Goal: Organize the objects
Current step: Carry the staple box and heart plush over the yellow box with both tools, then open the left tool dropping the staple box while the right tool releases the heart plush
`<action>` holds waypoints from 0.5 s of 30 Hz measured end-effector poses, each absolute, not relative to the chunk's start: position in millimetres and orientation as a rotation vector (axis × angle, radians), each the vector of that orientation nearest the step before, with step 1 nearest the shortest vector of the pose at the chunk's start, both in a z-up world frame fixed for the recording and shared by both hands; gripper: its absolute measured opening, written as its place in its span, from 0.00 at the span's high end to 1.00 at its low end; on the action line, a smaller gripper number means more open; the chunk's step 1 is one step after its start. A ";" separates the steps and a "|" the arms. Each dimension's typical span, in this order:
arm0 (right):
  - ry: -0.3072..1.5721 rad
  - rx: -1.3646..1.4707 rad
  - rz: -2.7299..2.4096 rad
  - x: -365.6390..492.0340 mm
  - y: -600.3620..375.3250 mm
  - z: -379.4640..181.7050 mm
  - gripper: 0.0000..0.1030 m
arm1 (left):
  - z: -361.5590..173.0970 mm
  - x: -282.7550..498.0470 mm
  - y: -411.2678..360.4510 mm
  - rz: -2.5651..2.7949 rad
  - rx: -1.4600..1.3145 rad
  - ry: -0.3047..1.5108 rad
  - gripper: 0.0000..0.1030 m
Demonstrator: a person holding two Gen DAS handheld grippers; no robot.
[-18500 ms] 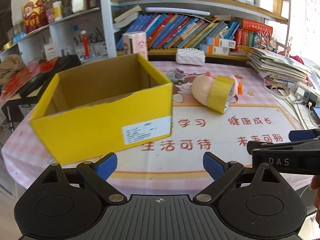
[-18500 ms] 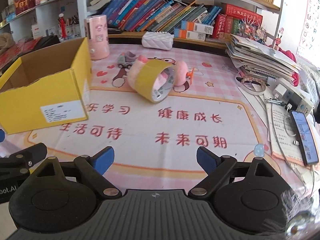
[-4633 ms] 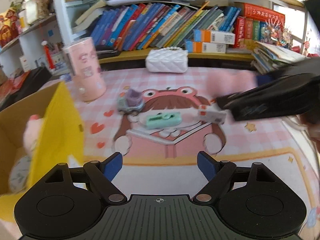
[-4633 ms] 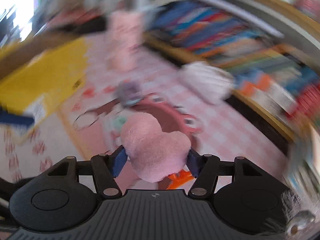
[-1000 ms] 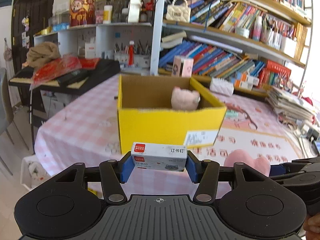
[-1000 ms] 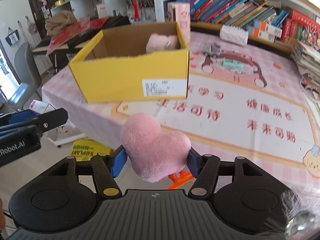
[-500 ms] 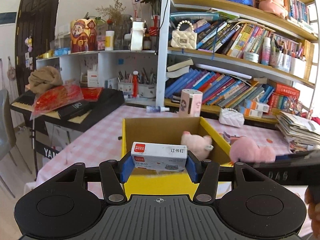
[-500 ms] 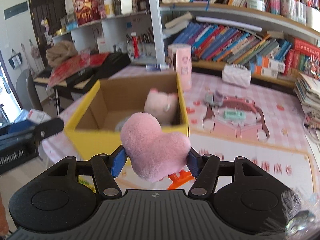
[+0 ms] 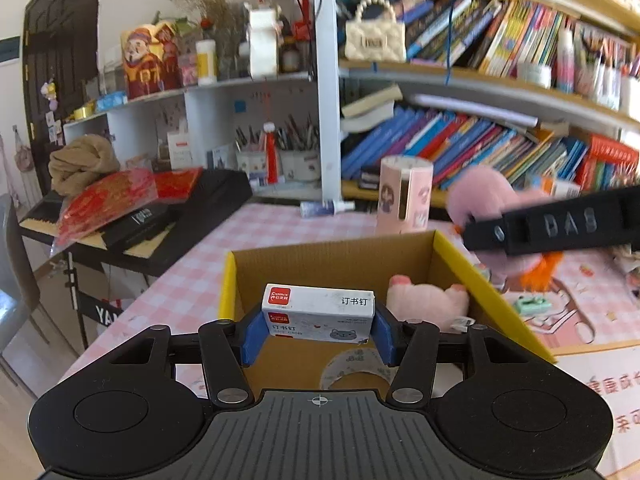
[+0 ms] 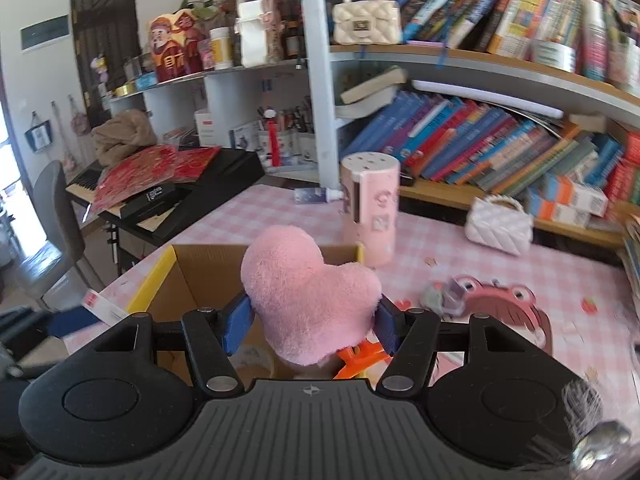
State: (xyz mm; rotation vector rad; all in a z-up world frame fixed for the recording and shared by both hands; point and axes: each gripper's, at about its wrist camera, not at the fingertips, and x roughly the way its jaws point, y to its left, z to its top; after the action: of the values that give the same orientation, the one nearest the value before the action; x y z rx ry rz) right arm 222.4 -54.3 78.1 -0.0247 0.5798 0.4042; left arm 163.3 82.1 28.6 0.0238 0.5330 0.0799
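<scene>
My left gripper (image 9: 318, 328) is shut on a white staple box (image 9: 318, 311) and hangs over the near part of the open yellow cardboard box (image 9: 472, 276). Inside that box lie a pink plush pig (image 9: 428, 304) and a tape roll (image 9: 358, 366). My right gripper (image 10: 308, 326) is shut on a pink heart plush (image 10: 308, 292) with orange feet, held above the yellow cardboard box (image 10: 158, 280). In the left wrist view the heart plush (image 9: 480, 200) and the right gripper's black finger hover over the box's right wall.
A pink cylinder container (image 10: 370, 210) stands behind the box. A small toy car (image 10: 444, 296) and a green stapler (image 9: 530, 304) lie on the pink mat. A white quilted purse (image 10: 500, 226) sits by the bookshelf. A black keyboard (image 10: 176, 196) lies off the table's left edge.
Both grippers have moved forward from off the table's edge to over the yellow box, still holding the staple box and the heart plush. The box now lies directly under them.
</scene>
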 end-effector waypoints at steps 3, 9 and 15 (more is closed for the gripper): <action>0.580 -0.060 0.436 239.6 -44.7 74.2 0.42 | 16.5 178.6 76.8 0.089 0.042 0.571 0.49; 0.619 -0.135 0.519 272.9 -21.1 62.9 0.42 | -1.5 197.4 68.4 0.104 0.068 0.637 0.49; 0.671 -0.216 0.612 295.7 5.5 48.0 0.42 | -14.2 210.3 63.3 0.121 0.076 0.695 0.49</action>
State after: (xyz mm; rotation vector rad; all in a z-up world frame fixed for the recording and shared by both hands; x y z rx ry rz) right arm 295.7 5.5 48.0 -0.2160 0.6708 0.6115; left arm 210.3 63.3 -14.2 0.0760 0.6950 0.1209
